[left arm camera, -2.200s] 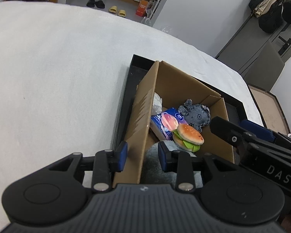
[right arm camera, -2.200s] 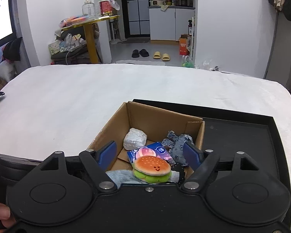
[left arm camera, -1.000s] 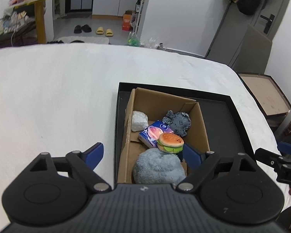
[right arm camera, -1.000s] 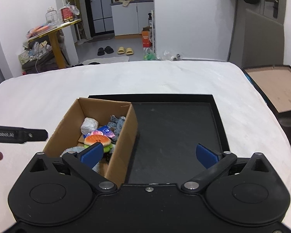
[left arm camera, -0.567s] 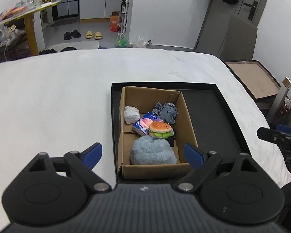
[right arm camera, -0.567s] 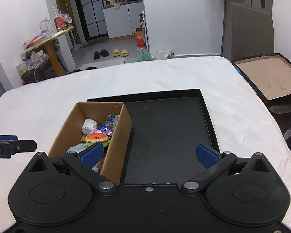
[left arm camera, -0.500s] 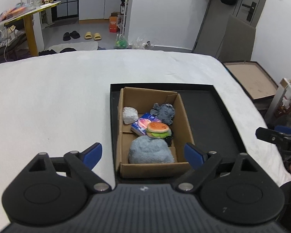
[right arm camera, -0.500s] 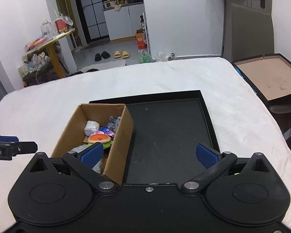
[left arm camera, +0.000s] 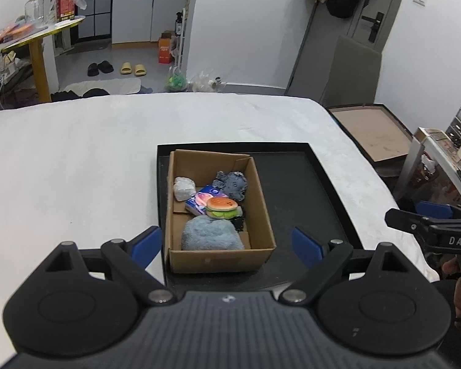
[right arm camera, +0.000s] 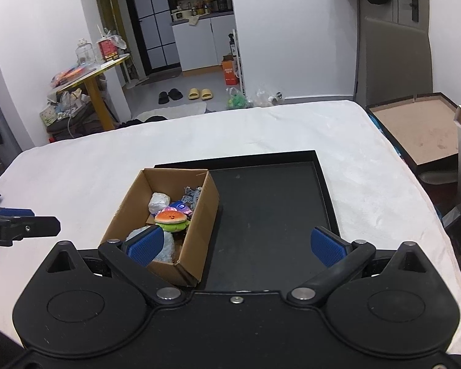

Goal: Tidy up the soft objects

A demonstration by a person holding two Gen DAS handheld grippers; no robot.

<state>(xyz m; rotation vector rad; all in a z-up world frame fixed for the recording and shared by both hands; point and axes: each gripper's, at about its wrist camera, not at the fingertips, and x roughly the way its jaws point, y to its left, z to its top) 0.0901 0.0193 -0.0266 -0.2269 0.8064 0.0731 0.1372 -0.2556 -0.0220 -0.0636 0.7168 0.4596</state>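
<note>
A cardboard box (left arm camera: 262, 203) stands in the left part of a black tray (left arm camera: 295, 184) on a white bed. Inside lie a fluffy blue-grey plush (left arm camera: 210, 235), a burger toy (left arm camera: 222, 206), a blue tissue pack (left arm camera: 199, 198), a grey star plush (left arm camera: 232, 183) and a white crumpled wad (left arm camera: 183, 187). My left gripper (left arm camera: 227, 244) is open and empty, held above the box's near end. My right gripper (right arm camera: 235, 244) is open and empty above the tray's near edge; the box (right arm camera: 199, 215) and burger toy (right arm camera: 171, 217) show there too.
The tray's right half (right arm camera: 267, 215) is bare. White bedding (left arm camera: 76, 169) surrounds the tray. A second framed board (right arm camera: 421, 129) leans off the bed's right side. Slippers (left arm camera: 132, 68) and a yellow table (left arm camera: 40, 46) stand on the floor beyond.
Both grippers have pulled back and up from the box. The left gripper, earlier narrow over the box wall, now stands wide open. All toys stay in the box.
</note>
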